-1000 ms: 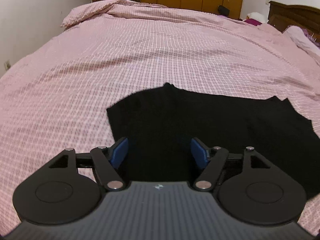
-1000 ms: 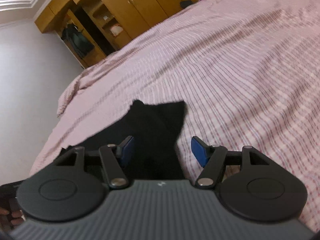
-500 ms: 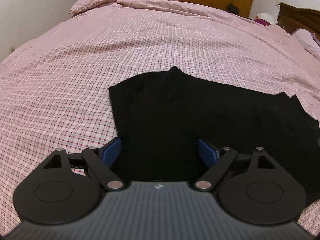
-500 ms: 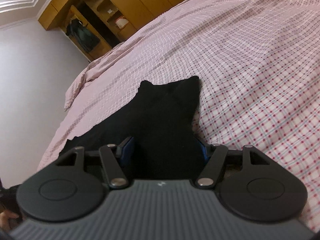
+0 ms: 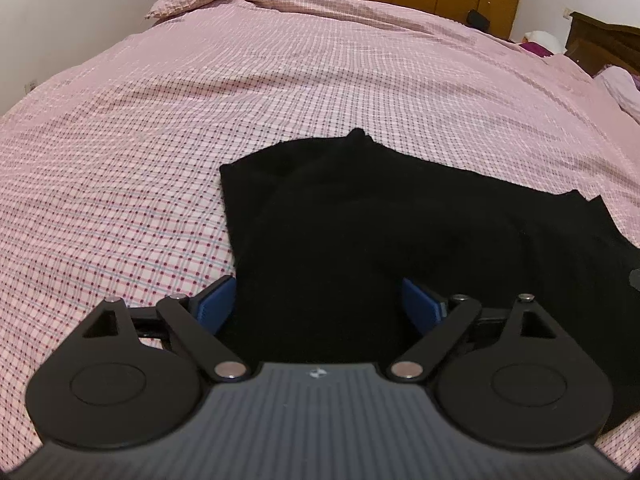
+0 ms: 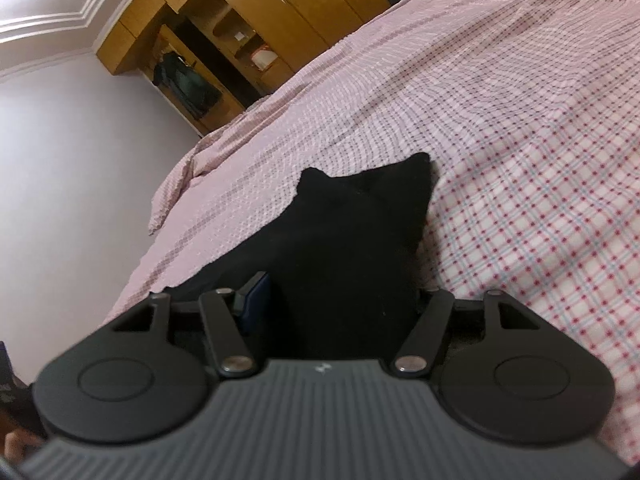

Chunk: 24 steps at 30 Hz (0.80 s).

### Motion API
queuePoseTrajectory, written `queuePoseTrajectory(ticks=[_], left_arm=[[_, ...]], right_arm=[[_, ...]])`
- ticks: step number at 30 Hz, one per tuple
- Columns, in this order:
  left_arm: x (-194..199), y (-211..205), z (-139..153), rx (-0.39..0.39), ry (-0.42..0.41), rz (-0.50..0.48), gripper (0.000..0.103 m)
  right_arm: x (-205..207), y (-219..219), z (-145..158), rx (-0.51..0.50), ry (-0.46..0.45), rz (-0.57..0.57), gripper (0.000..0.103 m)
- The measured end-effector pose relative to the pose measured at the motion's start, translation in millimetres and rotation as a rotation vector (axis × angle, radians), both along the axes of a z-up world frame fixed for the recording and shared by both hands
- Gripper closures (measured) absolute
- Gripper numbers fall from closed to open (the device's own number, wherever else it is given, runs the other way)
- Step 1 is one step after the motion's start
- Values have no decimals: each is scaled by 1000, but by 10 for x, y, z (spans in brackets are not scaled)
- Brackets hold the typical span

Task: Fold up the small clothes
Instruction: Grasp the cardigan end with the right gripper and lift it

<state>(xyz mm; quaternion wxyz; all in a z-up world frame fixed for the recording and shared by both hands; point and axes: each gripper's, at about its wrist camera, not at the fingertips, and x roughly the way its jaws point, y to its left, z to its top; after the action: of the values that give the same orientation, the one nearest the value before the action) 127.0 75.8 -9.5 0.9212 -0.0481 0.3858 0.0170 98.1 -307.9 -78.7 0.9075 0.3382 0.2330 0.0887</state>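
Both tools straddle the black garment.

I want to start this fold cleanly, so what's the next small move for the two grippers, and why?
Probably close the left gripper on the black garment's near edge. Its jaws have just been opening and straddle the cloth lying flat on the checked bedspread, unpinched. The right gripper has been closing around the other end.
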Motion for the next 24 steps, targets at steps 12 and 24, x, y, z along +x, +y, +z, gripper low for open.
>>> queuePoseTrajectory(ticks=[12,24], left_arm=[[-195,58,129,19,12,19,12],[-294,173,179,11,26,37,12]], right_arm=[[31,-45,-44,137,9,-2,81],[-4,-25,219,126,-10,-2,84]])
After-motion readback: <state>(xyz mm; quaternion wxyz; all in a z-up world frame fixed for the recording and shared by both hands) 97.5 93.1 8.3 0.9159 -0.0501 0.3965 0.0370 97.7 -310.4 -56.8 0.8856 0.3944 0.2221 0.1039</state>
